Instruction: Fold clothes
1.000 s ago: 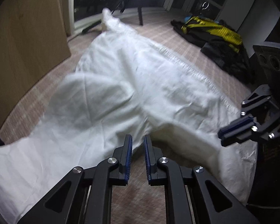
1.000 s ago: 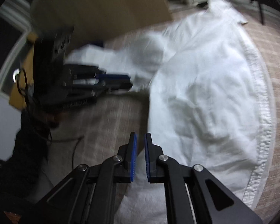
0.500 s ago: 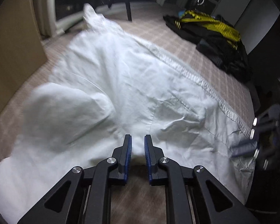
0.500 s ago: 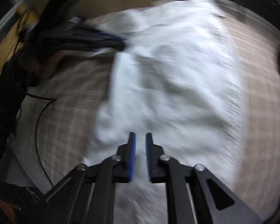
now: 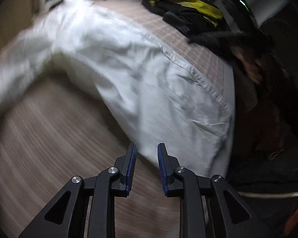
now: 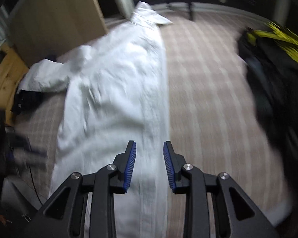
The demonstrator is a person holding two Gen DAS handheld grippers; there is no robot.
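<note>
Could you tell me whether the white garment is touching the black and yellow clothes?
Apart. The right wrist view shows bare carpet between the white garment and the black and yellow clothes.

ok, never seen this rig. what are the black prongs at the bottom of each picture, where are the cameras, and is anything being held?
There is no robot here. A person carries a two-finger gripper in each hand, and each gripper has a fisheye camera looking forward along its fingers. The black prongs with blue pads are those fingers.

One picture is from the left gripper, the other from the right gripper. Both are open and hold nothing.

On the checked carpet lies a long white garment, which is the thing to fold. A black and yellow pile lies off to the side, and a wooden board stands at the back. Both pictures are blurred by motion, so fine detail is unclear.
</note>
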